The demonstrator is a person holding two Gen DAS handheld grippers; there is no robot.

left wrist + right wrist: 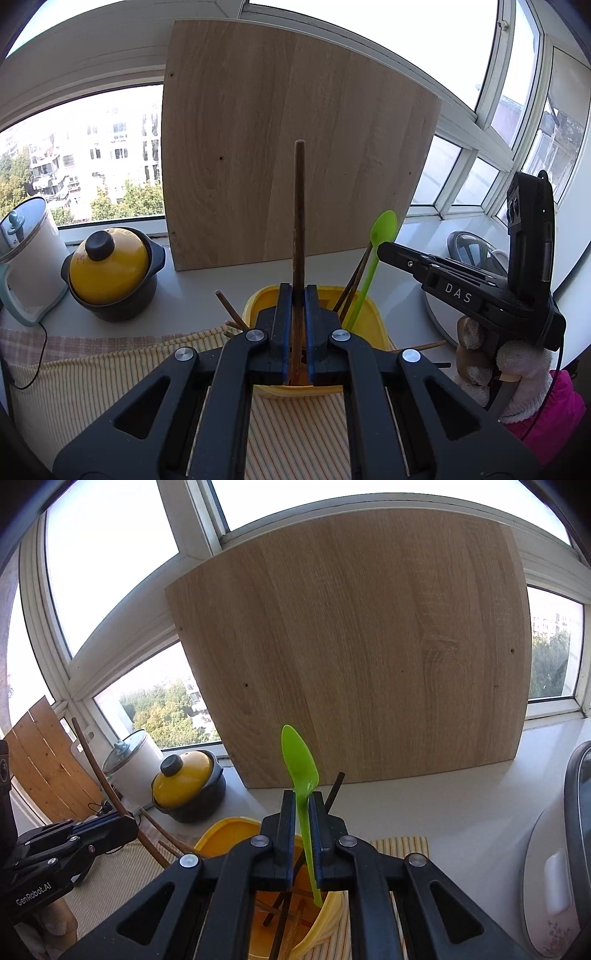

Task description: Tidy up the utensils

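A yellow utensil holder stands on a striped cloth, below both grippers; it also shows in the right wrist view. My left gripper is shut on a brown chopstick that stands upright over the holder. My right gripper is shut on a green plastic spoon, bowl up, its handle end inside the holder. The spoon and right gripper show at right in the left wrist view. More chopsticks lean in the holder.
A wooden board leans on the window behind. A yellow-lidded black pot and a white kettle stand at left. Loose chopsticks lie by the holder. A white appliance sits at right.
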